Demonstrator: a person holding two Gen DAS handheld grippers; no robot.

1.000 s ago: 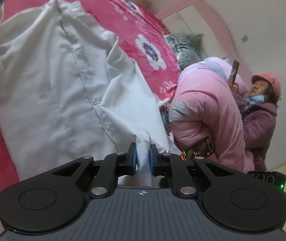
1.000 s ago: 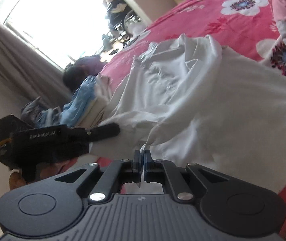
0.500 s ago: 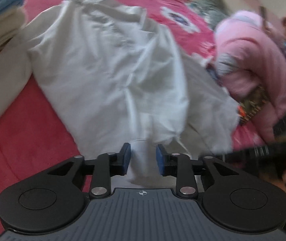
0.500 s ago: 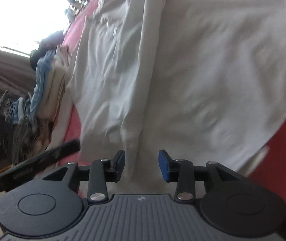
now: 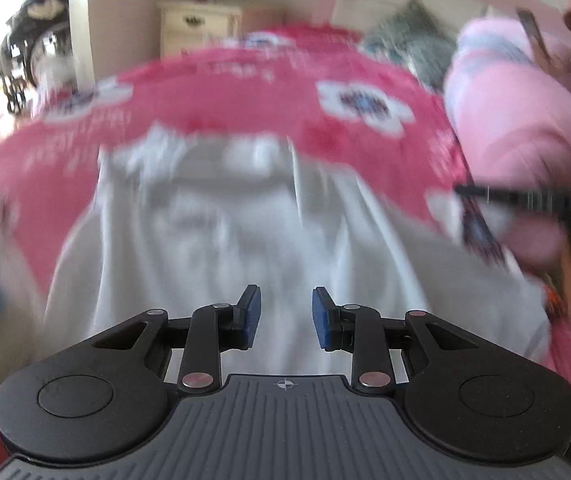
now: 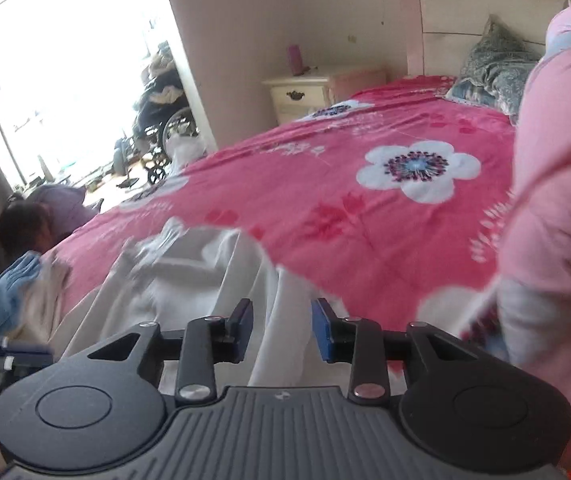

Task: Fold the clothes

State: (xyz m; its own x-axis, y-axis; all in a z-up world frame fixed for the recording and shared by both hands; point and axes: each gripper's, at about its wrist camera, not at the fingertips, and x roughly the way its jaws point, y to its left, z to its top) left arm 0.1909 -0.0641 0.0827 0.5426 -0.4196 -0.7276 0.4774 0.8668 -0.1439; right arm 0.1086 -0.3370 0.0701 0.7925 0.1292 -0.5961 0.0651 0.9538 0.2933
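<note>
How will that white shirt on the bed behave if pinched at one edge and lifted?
Likely floppy: the white shirt lies in soft folds and creases on the bedspread. Probably light, as the cloth looks thin. It would likely drape and drag rather than hold shape.

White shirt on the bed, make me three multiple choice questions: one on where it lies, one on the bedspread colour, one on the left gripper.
1. Where does the white shirt lie?
A. On the nightstand
B. On the bedspread
C. On the floor

2. What is the main colour of the bedspread?
A. Green
B. Pink-red
C. Black

3. How are the left gripper's jaws?
A. Apart, clamping nothing
B. Shut on a pillow
C. Shut on a phone

Answers: 1 B, the shirt spreads over the flowered cover. 2 B, pink-red with white flowers. 3 A, a clear gap shows between the blue pads, no cloth pinched.
</note>
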